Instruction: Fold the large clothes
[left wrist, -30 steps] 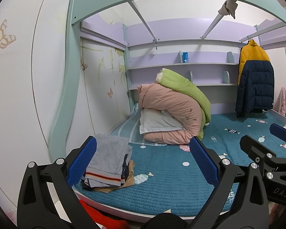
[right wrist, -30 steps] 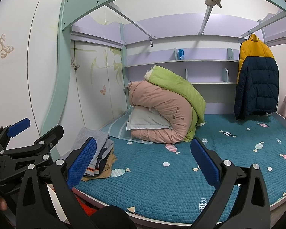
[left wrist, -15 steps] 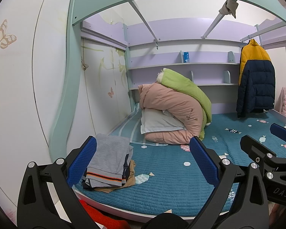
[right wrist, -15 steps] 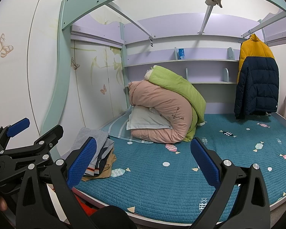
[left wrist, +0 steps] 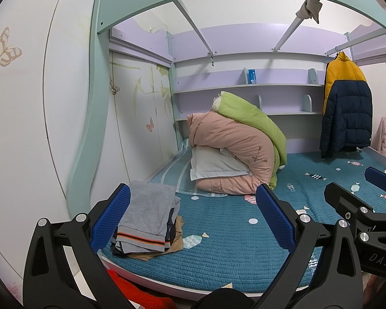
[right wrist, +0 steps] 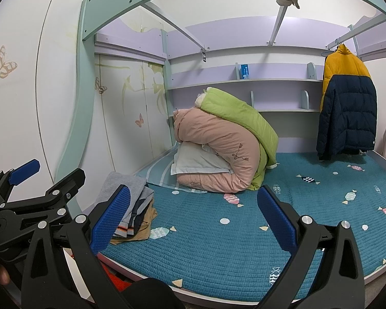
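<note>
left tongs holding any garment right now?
No. The left tongs stand wide open with nothing between them; the folded clothes stack lies apart on the bed.

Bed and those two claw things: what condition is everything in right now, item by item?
Left gripper: open, holding nothing.
Right gripper: open, holding nothing.
Clothes pile: folded, stacked at the bed's near left corner.
Pink quilt: rolled up, lying on the bed.
Green quilt: folded, draped over the pink quilt.
Pillow: tucked into the pink quilt's fold.
Jacket: hanging from a rail.
Bed: its cover lies flat.
</note>
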A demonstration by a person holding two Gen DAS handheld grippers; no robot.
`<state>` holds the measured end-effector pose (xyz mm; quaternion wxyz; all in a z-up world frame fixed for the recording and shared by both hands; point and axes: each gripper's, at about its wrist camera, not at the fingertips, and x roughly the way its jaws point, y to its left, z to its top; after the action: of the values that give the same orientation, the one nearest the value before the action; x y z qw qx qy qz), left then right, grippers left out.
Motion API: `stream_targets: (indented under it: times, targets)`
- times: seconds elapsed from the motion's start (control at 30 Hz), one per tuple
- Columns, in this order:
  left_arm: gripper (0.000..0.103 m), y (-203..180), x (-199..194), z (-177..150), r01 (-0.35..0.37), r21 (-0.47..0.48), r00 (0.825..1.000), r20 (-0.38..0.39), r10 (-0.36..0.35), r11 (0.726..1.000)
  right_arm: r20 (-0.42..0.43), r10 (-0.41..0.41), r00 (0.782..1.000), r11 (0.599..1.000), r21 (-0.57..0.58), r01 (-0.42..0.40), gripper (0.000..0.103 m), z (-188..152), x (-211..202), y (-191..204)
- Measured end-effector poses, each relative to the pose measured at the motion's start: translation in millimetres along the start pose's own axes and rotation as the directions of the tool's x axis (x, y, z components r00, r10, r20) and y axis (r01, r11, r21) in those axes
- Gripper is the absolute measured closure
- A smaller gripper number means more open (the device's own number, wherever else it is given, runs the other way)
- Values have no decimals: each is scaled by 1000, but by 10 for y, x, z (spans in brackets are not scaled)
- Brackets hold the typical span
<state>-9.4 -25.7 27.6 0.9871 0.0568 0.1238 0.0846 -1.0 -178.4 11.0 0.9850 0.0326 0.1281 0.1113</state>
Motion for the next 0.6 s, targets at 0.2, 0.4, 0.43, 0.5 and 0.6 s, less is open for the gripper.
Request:
stream_targets:
  times: [0.2, 0.4, 0.43, 0.5, 0.6]
  targets:
    - [5, -8, -7, -3, 0, 1, 1000, -1, 0, 1000, -5, 1, 1000, 1000, 9, -1, 8, -1, 37, -17]
    - [5, 62, 76, -28, -1, 6, 1000, -8, 2, 1000, -14, 2, 1000, 1000, 19, -2, 8, 9, 120, -71]
    - [5, 72, 91, -34, -3, 7, 1000, -9, 3, 1000, -17, 3, 1000, 1000, 21, -3, 8, 5, 132, -76]
    - [5, 76, 119, -46, -5, 10, 1000, -11, 5, 1000, -20, 3, 1000, 1000, 25, -2, 8, 0, 161, -83]
    - [5, 83, 178, -56, -5, 14, 1000, -16, 5, 1000, -24, 1, 1000, 1000, 29, -1, 8, -7, 195, -92]
